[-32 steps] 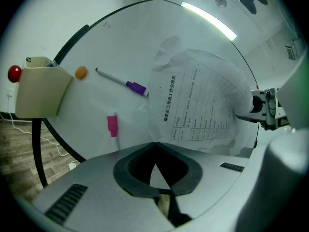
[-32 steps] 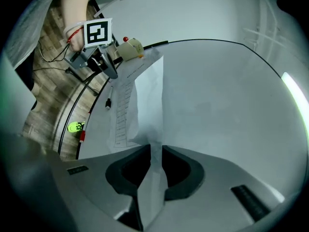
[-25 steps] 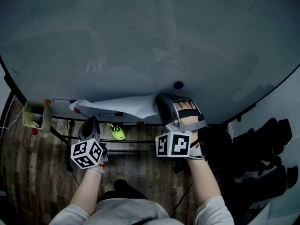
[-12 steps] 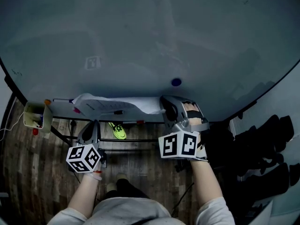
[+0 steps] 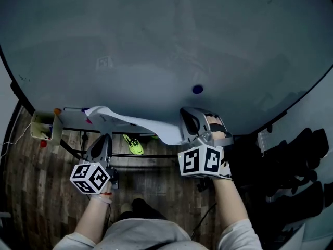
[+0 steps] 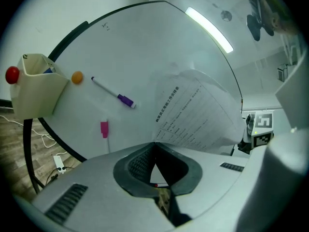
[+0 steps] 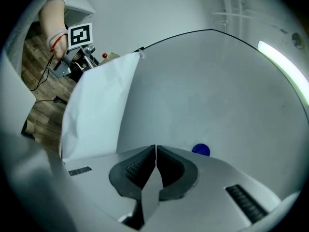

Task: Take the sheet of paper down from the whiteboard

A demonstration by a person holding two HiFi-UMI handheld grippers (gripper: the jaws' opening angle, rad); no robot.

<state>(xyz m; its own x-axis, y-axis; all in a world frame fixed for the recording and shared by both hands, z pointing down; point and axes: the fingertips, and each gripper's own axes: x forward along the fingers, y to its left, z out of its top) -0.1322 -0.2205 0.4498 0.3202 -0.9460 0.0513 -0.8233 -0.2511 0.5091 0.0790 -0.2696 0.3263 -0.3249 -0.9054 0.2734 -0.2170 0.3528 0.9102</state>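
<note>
While the sheet of paper (image 5: 140, 123) hangs free of the whiteboard (image 5: 156, 46), slung between both tools | left tool (image 6: 154, 144) clamped tight on one end | right tool (image 7: 155, 148) pinched shut on the other | blue magnet (image 7: 201, 150) sits on the whiteboard | left to do, likely: carry the sheet of paper clear.

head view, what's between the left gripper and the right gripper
The sheet of paper spans from left gripper to right gripper, each shut on an end; head view shows it.

Printed sheet (image 5: 136, 122) (bowed) before whiteboard (image 5: 156, 35)
</note>
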